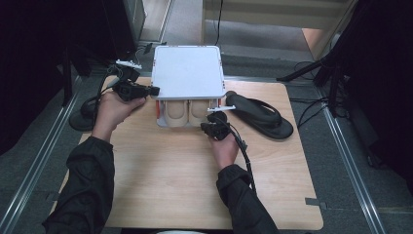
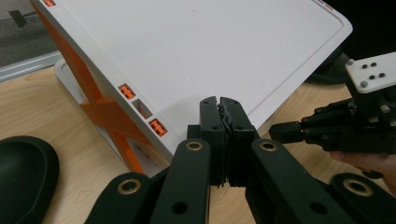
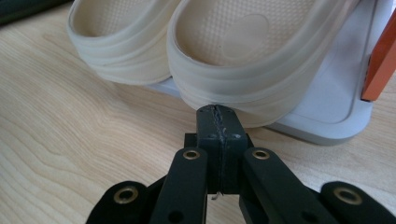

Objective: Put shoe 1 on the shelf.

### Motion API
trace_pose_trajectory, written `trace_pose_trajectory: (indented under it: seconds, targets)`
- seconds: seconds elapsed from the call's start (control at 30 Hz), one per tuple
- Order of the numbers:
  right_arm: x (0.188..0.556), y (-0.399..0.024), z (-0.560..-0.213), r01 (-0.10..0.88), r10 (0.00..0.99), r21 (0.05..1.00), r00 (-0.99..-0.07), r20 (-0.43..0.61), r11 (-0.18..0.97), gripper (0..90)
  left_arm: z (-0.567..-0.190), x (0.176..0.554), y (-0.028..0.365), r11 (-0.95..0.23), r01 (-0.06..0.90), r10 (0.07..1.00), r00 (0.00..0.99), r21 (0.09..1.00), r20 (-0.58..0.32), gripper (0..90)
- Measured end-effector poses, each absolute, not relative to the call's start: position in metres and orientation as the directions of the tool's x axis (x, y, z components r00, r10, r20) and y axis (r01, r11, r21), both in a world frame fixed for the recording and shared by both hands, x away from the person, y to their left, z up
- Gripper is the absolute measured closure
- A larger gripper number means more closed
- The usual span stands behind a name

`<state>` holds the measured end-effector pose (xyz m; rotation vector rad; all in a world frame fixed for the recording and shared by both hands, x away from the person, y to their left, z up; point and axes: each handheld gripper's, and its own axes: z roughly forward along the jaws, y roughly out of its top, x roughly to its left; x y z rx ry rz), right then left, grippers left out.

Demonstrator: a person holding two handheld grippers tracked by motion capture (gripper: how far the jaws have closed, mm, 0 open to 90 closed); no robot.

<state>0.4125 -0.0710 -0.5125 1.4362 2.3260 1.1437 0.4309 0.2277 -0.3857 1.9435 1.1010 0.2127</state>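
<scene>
Work in hand: we are seating a pair of cream clogs on the lower shelf of a small white shoe rack (image 1: pixel 188 72) with orange side struts, at the far middle of the wooden table (image 1: pixel 160 185).
Left gripper (image 1: pixel 152 90): we hold it against the rack's left edge, just under the white top shelf; its jaws are pressed together with nothing between them, so we judge it is there to steady the rack, not to grasp it.
Right gripper (image 1: pixel 208 126): its jaws are closed and empty, the tip touching or almost touching the heel of the right clog (image 3: pixel 261 60); a closed tip makes a blunt pusher, which suits nudging the shoe farther in.
Clogs: both sit side by side under the top shelf, heels toward us and overhanging the base's near edge; the left clog (image 3: pixel 119 44) lies just beside its partner.
Black sandal (image 1: pixel 260 116): it lies on the table right of the rack, not yet shelved.
Second dark shoe (image 2: pixel 23 175): near the rack's left side, on the table.
</scene>
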Motion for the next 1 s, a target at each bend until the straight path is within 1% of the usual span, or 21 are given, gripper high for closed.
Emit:
trace_pose_trajectory:
  seconds: [0.03, 0.13, 0.2, 0.23, 0.33, 0.4, 0.47, 0.53, 0.57, 0.6, 0.67, 0.7, 0.73, 0.83, 1.0]
  targets:
    - [0.413, -0.072, -0.513, 0.687, 0.821, 0.687, -0.519, 0.237, 0.235, 90.0, -0.386, 0.431, 0.228, -0.222, 0.619, 0.761, 0.593, 0.753, -0.263, 88.4]
    - [0.409, -0.077, -0.511, 0.683, 0.815, 0.696, -0.522, 0.253, 0.221, 90.0, -0.386, 0.432, 0.23, -0.208, 0.631, 0.742, 0.599, 0.747, -0.3, 78.8]
    - [0.402, -0.083, -0.508, 0.674, 0.807, 0.703, -0.534, 0.252, 0.227, 89.8, -0.385, 0.432, 0.231, -0.2, 0.642, 0.744, 0.591, 0.74, -0.311, 78.7]
    - [0.397, -0.086, -0.506, 0.666, 0.803, 0.706, -0.545, 0.243, 0.238, 89.2, -0.385, 0.432, 0.232, -0.189, 0.651, 0.736, 0.589, 0.735, -0.334, 77.1]
    - [0.382, -0.096, -0.501, 0.648, 0.789, 0.718, -0.569, 0.233, 0.255, 85.4, -0.382, 0.431, 0.235, -0.17, 0.669, 0.717, 0.587, 0.723, -0.375, 61.2]
    - [0.371, -0.102, -0.499, 0.638, 0.78, 0.723, -0.583, 0.229, 0.265, 80.2, -0.377, 0.427, 0.237, -0.166, 0.677, 0.728, 0.574, 0.717, -0.374, 48.3]
    - [0.36, -0.108, -0.497, 0.624, 0.766, 0.739, -0.596, 0.24, 0.254, 71.3, -0.371, 0.422, 0.239, -0.148, 0.656, 0.741, 0.569, 0.74, -0.356, 41.9]
    - [0.351, -0.112, -0.496, 0.612, 0.752, 0.752, -0.61, 0.252, 0.245, 62.7, -0.367, 0.417, 0.241, -0.147, 0.649, 0.755, 0.561, 0.747, -0.339, 37.9]
    - [0.348, -0.114, -0.496, 0.607, 0.743, 0.757, -0.617, 0.258, 0.241, 57.5, -0.365, 0.414, 0.242, -0.157, 0.645, 0.764, 0.559, 0.748, -0.321, 37.6]
    - [0.343, -0.117, -0.495, 0.601, 0.729, 0.769, -0.625, 0.28, 0.22, 54.3, -0.364, 0.413, 0.243, -0.166, 0.642, 0.77, 0.558, 0.749, -0.308, 37.4]
    - [0.34, -0.122, -0.495, 0.598, 0.695, 0.778, -0.643, 0.322, 0.192, 49.5, -0.362, 0.409, 0.246, -0.166, 0.637, 0.78, 0.552, 0.753, -0.295, 37.4]
    - [0.338, -0.124, -0.495, 0.606, 0.685, 0.774, -0.643, 0.342, 0.182, 48.6, -0.362, 0.409, 0.248, -0.162, 0.634, 0.782, 0.55, 0.757, -0.294, 37.4]
    - [0.337, -0.125, -0.494, 0.608, 0.676, 0.774, -0.646, 0.353, 0.177, 48.2, -0.362, 0.409, 0.25, -0.154, 0.633, 0.784, 0.545, 0.758, -0.296, 37.4]
    - [0.331, -0.126, -0.494, 0.59, 0.677, 0.781, -0.661, 0.324, 0.202, 47.8, -0.363, 0.409, 0.256, -0.145, 0.643, 0.793, 0.53, 0.752, -0.3, 37.8]
    - [0.319, -0.133, -0.496, 0.572, 0.639, 0.787, -0.699, 0.321, 0.23, 51.5, -0.366, 0.407, 0.269, -0.133, 0.64, 0.813, 0.508, 0.757, -0.286, 38.0]
